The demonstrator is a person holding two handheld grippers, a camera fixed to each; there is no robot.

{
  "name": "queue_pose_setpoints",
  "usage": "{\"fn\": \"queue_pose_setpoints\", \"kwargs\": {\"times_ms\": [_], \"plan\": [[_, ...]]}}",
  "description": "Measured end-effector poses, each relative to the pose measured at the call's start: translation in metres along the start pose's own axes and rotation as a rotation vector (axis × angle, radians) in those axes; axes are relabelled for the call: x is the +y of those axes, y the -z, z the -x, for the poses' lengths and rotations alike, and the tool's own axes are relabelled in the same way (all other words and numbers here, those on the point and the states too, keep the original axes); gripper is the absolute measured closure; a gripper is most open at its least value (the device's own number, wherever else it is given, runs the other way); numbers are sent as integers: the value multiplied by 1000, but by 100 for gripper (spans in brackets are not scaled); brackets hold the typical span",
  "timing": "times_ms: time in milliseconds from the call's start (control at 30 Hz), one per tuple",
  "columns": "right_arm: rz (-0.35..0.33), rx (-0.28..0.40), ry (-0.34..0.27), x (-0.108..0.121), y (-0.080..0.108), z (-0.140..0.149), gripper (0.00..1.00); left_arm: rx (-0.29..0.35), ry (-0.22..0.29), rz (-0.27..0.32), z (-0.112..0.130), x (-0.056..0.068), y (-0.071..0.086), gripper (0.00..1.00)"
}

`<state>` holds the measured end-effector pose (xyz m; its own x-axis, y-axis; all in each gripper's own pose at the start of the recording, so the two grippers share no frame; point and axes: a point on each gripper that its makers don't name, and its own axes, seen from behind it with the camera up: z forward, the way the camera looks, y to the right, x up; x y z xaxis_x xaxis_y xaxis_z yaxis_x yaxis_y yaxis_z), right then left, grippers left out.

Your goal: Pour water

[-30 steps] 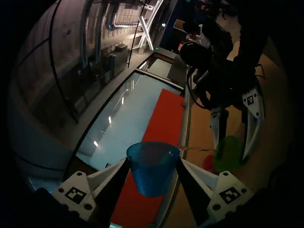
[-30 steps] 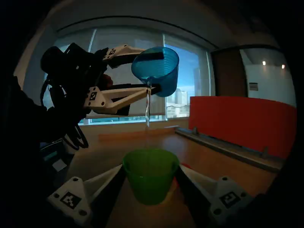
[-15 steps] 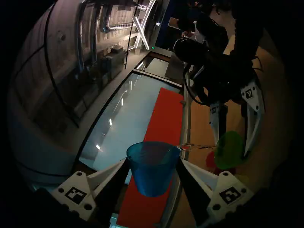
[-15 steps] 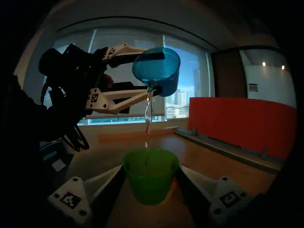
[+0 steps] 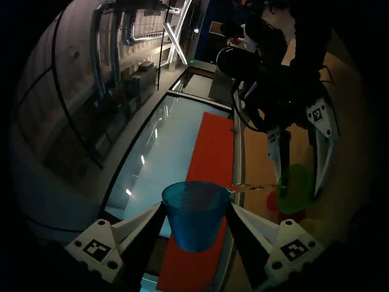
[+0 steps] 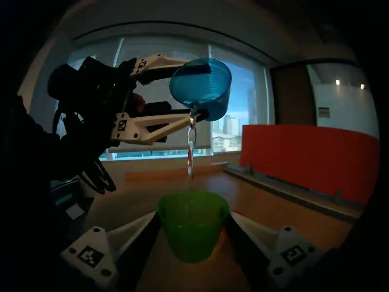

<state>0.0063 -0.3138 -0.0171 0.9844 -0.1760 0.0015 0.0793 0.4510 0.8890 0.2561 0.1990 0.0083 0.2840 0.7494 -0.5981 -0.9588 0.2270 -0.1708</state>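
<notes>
Right gripper view, left jaws clamp blue cup, right jaws green cup, stream thicker.

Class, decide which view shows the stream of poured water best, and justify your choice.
The right gripper view: the water stream falls side-on from the tilted blue cup into the green cup. In the left gripper view it is a thin, faint streak between the cups.

It was an office: wide windows upper centre overlooked city towers, a red desk partition stood at right
</notes>
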Motion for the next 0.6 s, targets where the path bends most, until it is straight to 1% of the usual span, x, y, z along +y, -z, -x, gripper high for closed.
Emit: {"fn": "queue_pose_setpoints", "kwargs": {"times_ms": [300, 600], "plan": [[1, 3, 1, 0, 0, -2, 11, 3, -28, -3, -3, -5, 2, 16], [0, 4, 0, 0, 0, -3, 10, -4, -65, -2, -1, -1, -1, 15]]}}
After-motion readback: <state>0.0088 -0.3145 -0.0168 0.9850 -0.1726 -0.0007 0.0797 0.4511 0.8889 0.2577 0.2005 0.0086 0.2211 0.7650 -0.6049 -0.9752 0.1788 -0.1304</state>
